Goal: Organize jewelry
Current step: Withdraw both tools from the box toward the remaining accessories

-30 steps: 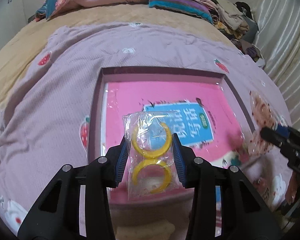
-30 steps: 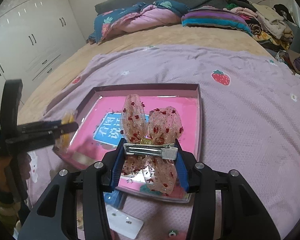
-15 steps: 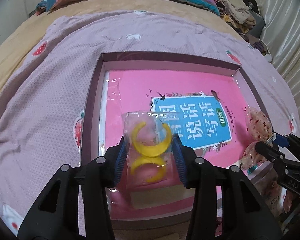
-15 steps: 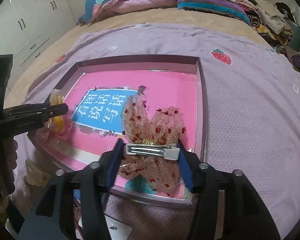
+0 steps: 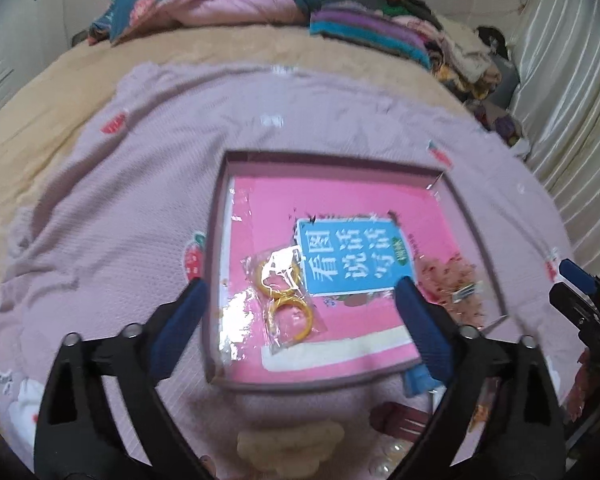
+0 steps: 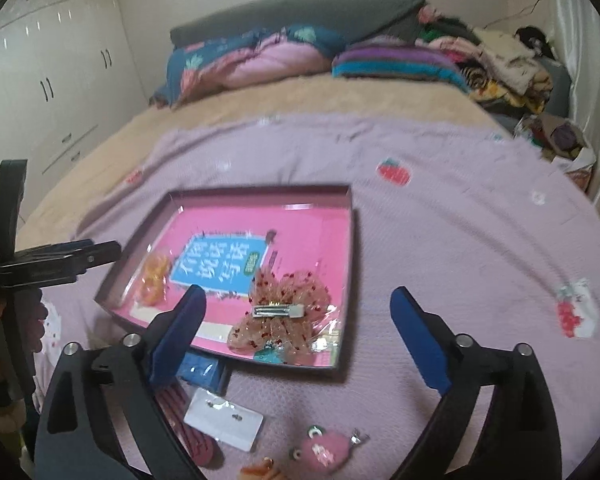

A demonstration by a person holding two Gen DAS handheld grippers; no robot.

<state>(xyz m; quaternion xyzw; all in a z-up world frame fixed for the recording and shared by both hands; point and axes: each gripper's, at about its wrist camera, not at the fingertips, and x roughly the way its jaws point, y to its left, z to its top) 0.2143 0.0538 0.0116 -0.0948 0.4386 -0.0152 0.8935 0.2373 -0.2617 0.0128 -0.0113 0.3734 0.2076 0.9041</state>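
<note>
A shallow box with a pink printed floor lies on the lilac blanket; it also shows in the right wrist view. A clear bag with two yellow rings lies in its near left part, also seen in the right wrist view. A red-speckled bow hair clip lies in the near right part, blurred in the left wrist view. My left gripper is open and empty above the bag. My right gripper is open and empty above the bow.
On the blanket in front of the box lie a blue box, a white earring card, a dark red strip, a pink charm and an orange piece. Pillows and clothes lie at the bed's far end.
Both grippers have opened and pulled back. The bag of yellow rings and the bow clip were let go and now lie in the box.
</note>
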